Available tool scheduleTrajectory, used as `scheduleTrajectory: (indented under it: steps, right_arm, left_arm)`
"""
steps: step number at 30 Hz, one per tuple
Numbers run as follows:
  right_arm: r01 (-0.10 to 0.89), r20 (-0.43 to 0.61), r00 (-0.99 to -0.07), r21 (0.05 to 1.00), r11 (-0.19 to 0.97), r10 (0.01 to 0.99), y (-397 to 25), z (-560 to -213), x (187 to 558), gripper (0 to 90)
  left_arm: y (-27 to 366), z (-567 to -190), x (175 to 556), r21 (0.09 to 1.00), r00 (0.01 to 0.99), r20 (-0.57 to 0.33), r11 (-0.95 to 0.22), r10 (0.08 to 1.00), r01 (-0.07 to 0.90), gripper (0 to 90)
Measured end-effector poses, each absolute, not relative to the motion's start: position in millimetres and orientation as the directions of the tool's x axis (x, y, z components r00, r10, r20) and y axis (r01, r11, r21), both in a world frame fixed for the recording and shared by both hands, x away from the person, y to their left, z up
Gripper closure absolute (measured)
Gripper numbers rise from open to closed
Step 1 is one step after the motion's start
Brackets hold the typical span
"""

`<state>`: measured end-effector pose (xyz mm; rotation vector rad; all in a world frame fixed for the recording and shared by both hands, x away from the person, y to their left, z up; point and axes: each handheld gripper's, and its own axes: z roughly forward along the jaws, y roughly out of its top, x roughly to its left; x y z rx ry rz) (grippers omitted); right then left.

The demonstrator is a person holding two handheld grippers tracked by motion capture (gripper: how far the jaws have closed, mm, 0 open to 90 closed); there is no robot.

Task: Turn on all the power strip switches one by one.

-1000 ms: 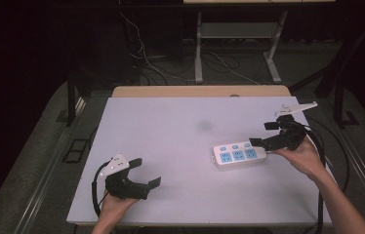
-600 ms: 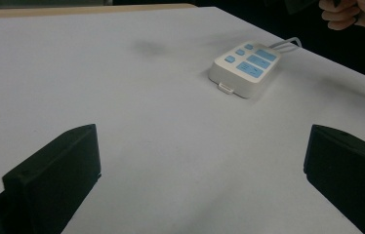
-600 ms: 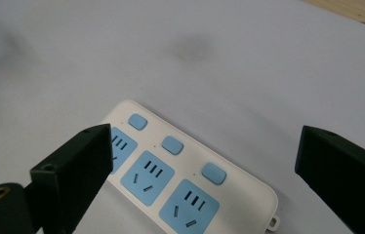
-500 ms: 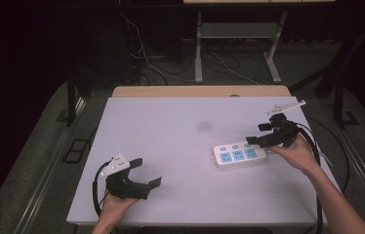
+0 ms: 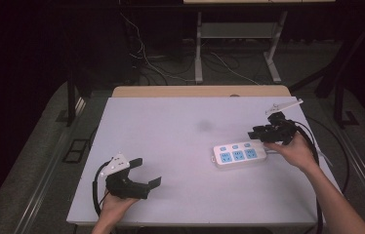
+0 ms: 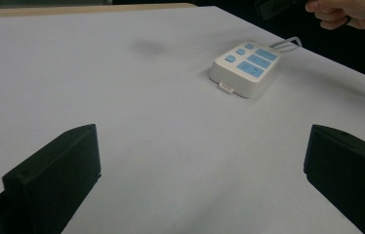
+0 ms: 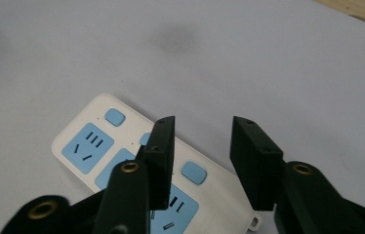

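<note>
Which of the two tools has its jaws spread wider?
The left tool, resting near the table's front-left corner; its jaws stand far apart. The right tool, above the power strip, shows a narrow gap.

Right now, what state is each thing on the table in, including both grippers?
Power strip: flat on the table, sockets up, nothing plugged in, ungripped.
Left gripper: jaws wide open, empty, low at the table's near edge.
Right gripper: jaws part open, empty, above the strip's cable end.
Table: bare, with a faint dark smudge.

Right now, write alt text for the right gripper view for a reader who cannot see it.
A white power strip with blue sockets and buttons lies on a pale table, seen from just above. The right gripper hangs over it, its two black fingers slightly apart and holding nothing.
</note>
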<state>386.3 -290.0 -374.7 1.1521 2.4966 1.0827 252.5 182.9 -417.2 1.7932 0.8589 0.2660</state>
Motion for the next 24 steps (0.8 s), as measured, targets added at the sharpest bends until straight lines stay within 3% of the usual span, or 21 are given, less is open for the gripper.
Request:
scheduleTrajectory:
  steps: [3, 8, 24]
  right_arm:
    - [0.580, 0.107, -0.702, 0.660, 0.478, 0.704, -286.7, -378.5, 388.5, 78.7]
    - [0.577, 0.106, -0.721, 0.638, 0.509, 0.685, -283.0, -382.0, 390.2, 89.8]
    - [0.595, 0.108, -0.734, 0.578, 0.558, 0.671, -272.2, -397.6, 396.7, 90.0]
  left_arm:
    - [182.7, -417.4, 252.6, 0.891, 0.714, -0.221, -0.161, 0.664, 0.425, 0.0]
    - [182.8, -417.5, 252.7, 0.891, 0.714, -0.221, -0.160, 0.664, 0.424, 0.0]
    - [183.2, -417.9, 253.0, 0.891, 0.716, -0.219, -0.163, 0.663, 0.423, 0.0]
